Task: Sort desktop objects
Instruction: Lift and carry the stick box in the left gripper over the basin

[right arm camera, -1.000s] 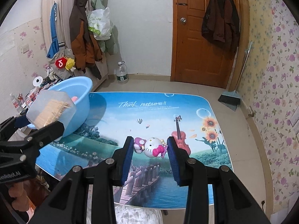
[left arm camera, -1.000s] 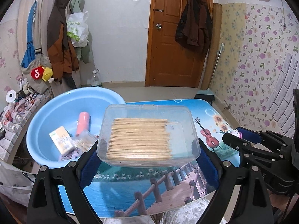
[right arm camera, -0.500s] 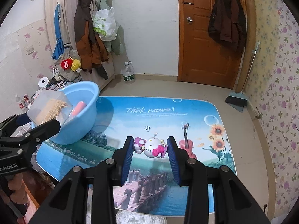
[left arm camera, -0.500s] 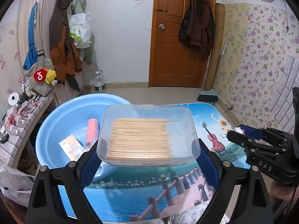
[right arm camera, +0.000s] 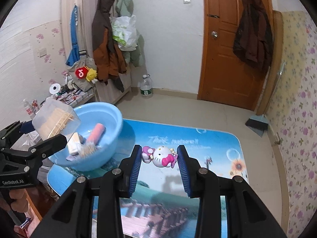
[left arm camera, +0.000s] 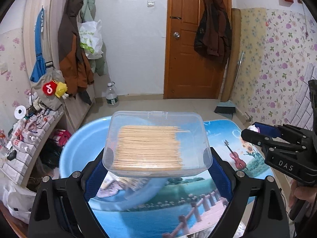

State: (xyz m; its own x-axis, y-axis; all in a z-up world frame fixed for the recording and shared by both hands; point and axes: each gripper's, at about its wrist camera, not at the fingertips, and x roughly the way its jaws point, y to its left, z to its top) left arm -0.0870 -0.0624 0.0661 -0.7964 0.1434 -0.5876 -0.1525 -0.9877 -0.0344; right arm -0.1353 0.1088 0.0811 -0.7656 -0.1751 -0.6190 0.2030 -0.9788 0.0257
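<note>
Over the blue basin (right arm camera: pixel 111 119), already holding several items, our left gripper (left arm camera: pixel 156 168) pinches the toothpick box (left arm camera: pixel 156 144) and our right gripper (right arm camera: pixel 159 158) the cat toy (right arm camera: pixel 161 156), both undropped.

We see a clear plastic toothpick box (left arm camera: pixel 157 144), lid shut, lying flat above the blue basin (right arm camera: pixel 103 136) at ten o'clock, which holds a pink tube (right arm camera: pixel 96 133). A Hello Kitty figure (right arm camera: pixel 161 156) hangs centrally above the table.
</note>
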